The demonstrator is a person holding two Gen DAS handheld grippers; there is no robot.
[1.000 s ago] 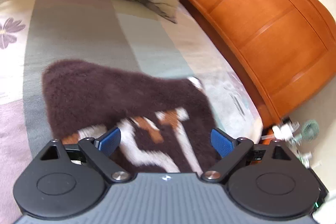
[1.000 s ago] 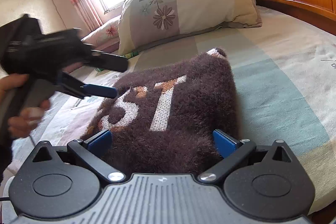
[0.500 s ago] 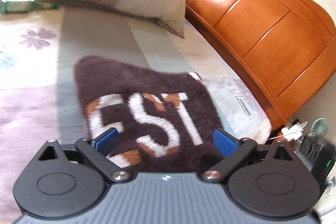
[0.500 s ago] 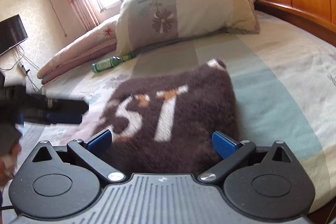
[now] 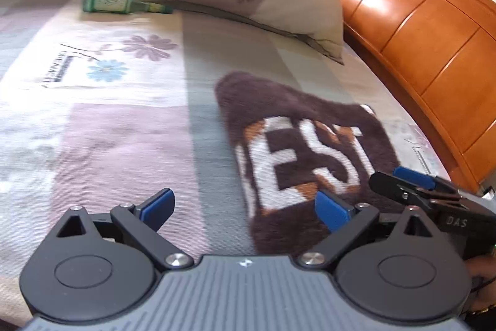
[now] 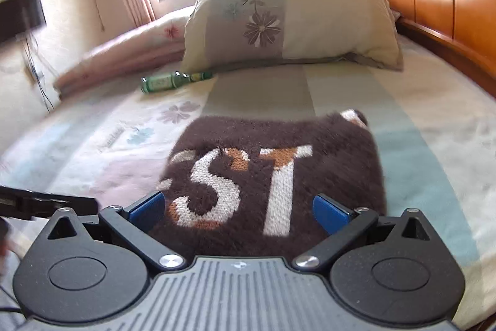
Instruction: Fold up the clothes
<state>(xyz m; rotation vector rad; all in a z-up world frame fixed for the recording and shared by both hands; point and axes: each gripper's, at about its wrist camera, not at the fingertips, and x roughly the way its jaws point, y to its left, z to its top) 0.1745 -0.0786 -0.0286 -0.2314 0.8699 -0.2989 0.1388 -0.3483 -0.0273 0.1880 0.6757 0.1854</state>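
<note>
- Sweater point(image 6: 276, 176), brown, fuzzy, white-and-orange letters, lies on the bed point(image 6: 418, 120) as a compact, roughly rectangular bundle; letters "EST" face up.
- Location: directly ahead of the right gripper point(image 6: 237, 210), lower edge running between and under its blue fingertips; ahead and to the right of the left gripper point(image 5: 245, 207).
- No sleeves or loose hem seen sticking out; edges look thick and rounded, so it reads as already folded to a small packet. A pale tab shows at the far right corner.
- Left gripper: jaws spread wide, nothing held; its right fingertip sits over the sweater's near left edge, its left fingertip over bare sheet.
- Right gripper: jaws spread wide, nothing between them but the sweater surface below; no grasp. It also shows in the left wrist view point(image 5: 412, 179), to the right, low at the sweater's right edge.
- Progress judgement: folded shape present; whether one more fold or tidy-up is due cannot be settled here. Near edge hidden behind both gripper bodies.
- No other garments in view, so further clothes to fold cannot be told.
- Also beyond the grippers: pillow point(image 6: 291, 24), green bottle point(image 6: 170, 81) lying on the sheet, rolled quilt point(image 6: 124, 51) far left, wooden headboard point(image 5: 434, 45) right.
</note>
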